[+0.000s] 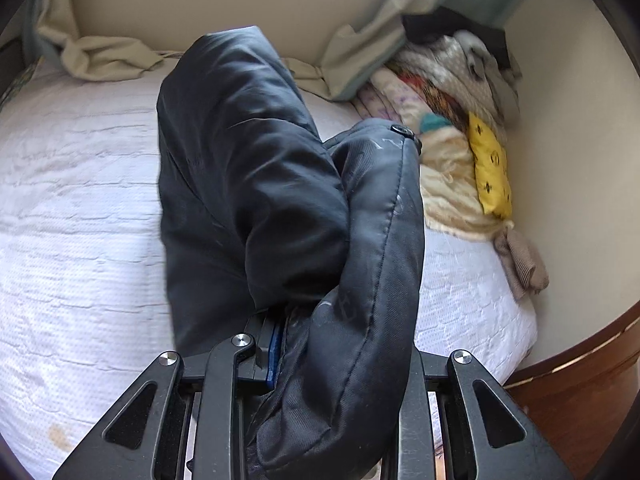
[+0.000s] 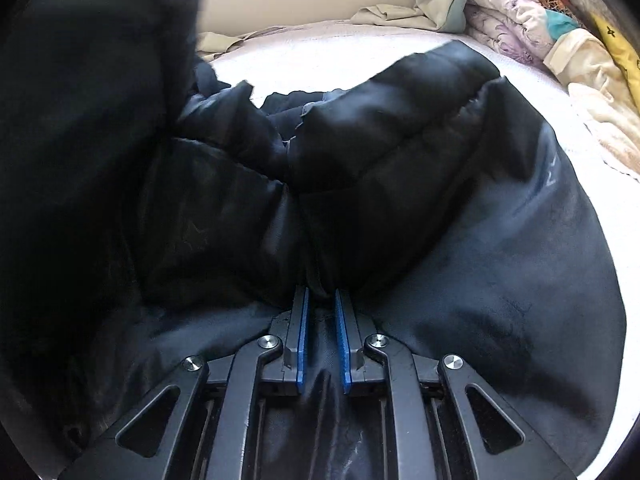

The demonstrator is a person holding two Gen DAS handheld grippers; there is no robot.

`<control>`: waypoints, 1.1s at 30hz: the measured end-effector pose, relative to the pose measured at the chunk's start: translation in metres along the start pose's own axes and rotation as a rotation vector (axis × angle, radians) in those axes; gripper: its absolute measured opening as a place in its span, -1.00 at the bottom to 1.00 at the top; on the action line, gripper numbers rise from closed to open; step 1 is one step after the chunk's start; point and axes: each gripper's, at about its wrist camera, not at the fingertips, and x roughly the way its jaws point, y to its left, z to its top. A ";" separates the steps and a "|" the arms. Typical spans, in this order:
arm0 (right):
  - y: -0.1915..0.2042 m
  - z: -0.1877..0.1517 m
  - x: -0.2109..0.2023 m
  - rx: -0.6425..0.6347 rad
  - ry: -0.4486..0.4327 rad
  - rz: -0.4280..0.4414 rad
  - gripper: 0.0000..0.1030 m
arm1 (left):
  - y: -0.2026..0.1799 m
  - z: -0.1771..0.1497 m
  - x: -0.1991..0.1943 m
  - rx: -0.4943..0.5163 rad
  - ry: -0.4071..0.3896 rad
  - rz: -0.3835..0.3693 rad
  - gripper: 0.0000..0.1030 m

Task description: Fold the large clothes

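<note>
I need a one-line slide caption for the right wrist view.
Right gripper pinches a fold of the dark jacket on the white bed.

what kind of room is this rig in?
Most likely a bedroom: a bed with a white textured cover, a pile of folded blankets and quilts against the wall, and a beige curtain hanging down onto the bed.

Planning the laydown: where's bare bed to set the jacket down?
Free: white bedspread left of the black jacket, up to the beige curtain. Smaller strip right of it, toward the wooden bed frame. Crowded: bedding pile along the right wall.
</note>
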 end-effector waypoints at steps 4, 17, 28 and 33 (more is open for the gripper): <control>-0.014 0.005 0.002 0.076 0.024 0.076 -0.83 | -0.023 -0.001 0.022 0.049 0.014 0.060 -0.40; -0.145 0.013 -0.111 0.554 -0.066 0.334 -0.16 | -0.067 -0.021 0.061 0.191 0.050 0.146 -0.35; -0.140 0.046 -0.102 0.540 0.016 0.545 0.49 | -0.098 -0.054 0.090 0.349 0.035 0.216 -0.15; -0.126 0.062 -0.069 0.433 0.139 0.593 0.49 | -0.098 -0.058 0.091 0.375 0.026 0.197 -0.05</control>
